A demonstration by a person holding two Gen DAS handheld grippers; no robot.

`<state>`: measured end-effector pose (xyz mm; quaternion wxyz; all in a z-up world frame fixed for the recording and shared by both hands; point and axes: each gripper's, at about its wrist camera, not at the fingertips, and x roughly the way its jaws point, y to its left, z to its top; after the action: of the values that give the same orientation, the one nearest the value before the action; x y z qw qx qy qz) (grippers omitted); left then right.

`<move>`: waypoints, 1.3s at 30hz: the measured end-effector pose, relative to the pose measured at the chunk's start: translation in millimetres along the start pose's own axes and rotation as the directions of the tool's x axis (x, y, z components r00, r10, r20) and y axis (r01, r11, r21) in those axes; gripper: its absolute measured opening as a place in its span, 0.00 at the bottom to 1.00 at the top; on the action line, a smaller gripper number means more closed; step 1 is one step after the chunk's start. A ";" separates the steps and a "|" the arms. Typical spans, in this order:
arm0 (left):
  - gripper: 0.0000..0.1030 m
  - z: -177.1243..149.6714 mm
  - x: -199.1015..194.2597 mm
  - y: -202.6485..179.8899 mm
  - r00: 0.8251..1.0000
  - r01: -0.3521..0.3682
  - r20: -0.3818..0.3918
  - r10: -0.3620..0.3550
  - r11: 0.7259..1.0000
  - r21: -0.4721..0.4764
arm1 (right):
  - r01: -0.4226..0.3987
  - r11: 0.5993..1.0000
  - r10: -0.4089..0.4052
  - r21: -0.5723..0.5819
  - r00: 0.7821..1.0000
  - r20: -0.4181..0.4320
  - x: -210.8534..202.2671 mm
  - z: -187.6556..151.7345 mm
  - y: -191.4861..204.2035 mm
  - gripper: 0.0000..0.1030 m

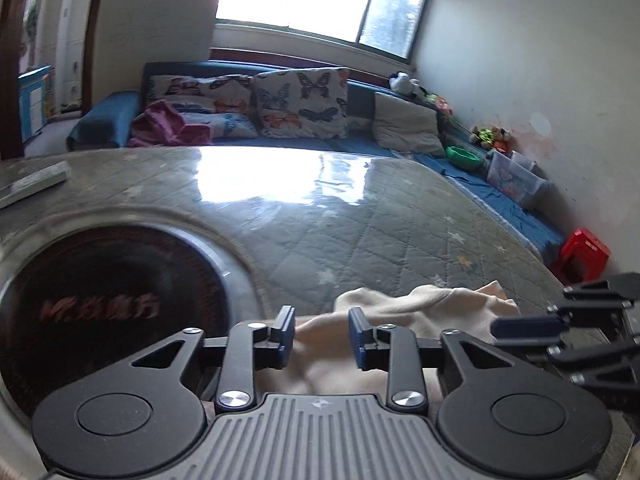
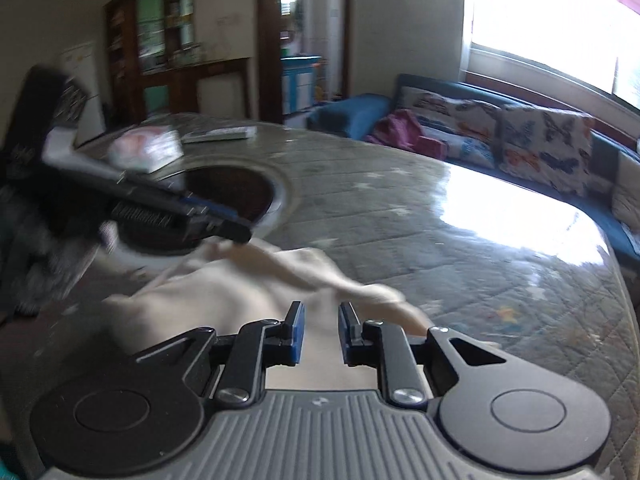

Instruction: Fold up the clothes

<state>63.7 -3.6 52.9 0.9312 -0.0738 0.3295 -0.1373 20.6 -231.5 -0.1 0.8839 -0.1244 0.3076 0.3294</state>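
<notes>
A cream garment (image 1: 424, 312) lies crumpled on the quilted grey table cover (image 1: 360, 216) near the front edge. It also shows in the right wrist view (image 2: 248, 292), blurred. My left gripper (image 1: 322, 334) is open just above the cloth, jaws apart with nothing between them. It also shows at the left of the right wrist view (image 2: 216, 220), over the garment's far end. My right gripper (image 2: 321, 332) is open low over the garment, holding nothing. Its fingers (image 1: 528, 326) reach in from the right in the left wrist view, at the cloth's right edge.
A round dark inset with a metal rim (image 1: 108, 300) sits in the table at the left. Books or papers (image 2: 148, 152) lie at the far side. A blue sofa with butterfly cushions (image 1: 300, 104) runs behind. A red stool (image 1: 584, 254) stands at the right.
</notes>
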 end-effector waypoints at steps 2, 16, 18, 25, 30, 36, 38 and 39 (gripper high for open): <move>0.43 -7.5 -11.5 8.5 1.000 -0.021 0.001 0.021 0.999 -0.025 | -0.035 0.999 0.035 -0.036 0.999 -0.007 -2.0 -1.5 16.4 0.18; 0.43 -46.6 -57.5 40.3 0.998 -0.059 0.002 0.060 0.984 -0.169 | -0.182 0.952 0.176 -0.246 0.983 -0.044 31.8 2.8 104.3 0.20; 0.43 -49.3 -59.3 43.5 0.998 -0.057 -0.002 0.057 0.982 -0.182 | -0.192 0.952 0.181 -0.239 0.981 -0.067 39.8 -0.3 106.9 0.20; 0.43 -50.8 -64.4 52.8 0.998 -0.051 0.008 0.054 0.971 -0.233 | -0.205 0.943 0.192 -0.264 0.979 -0.074 33.6 3.5 113.8 0.29; 0.44 -51.1 -61.5 50.0 0.999 -0.033 -0.005 0.033 0.967 -0.253 | -0.193 0.928 0.173 -0.320 0.981 -0.090 41.8 -0.8 127.0 0.35; 0.50 -52.1 -54.2 49.2 1.000 -0.011 -0.025 0.002 0.942 -0.335 | -0.156 0.932 0.136 -0.326 0.987 -0.084 48.3 -2.9 130.4 0.20; 0.51 -51.9 -52.0 50.4 1.000 0.007 -0.022 -0.017 0.924 -0.383 | -0.166 0.948 0.153 -0.271 0.986 -0.072 45.6 0.5 122.3 0.15; 0.51 -51.8 -50.9 51.0 0.999 0.016 -0.021 -0.027 0.913 -0.407 | -0.174 0.955 0.163 -0.240 0.984 -0.065 44.0 2.4 117.9 0.14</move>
<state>3.5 58.0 31.6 0.8896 -0.2675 0.3620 -0.0771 -29.8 -119.6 -27.9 0.8235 -0.2130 0.2936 0.4363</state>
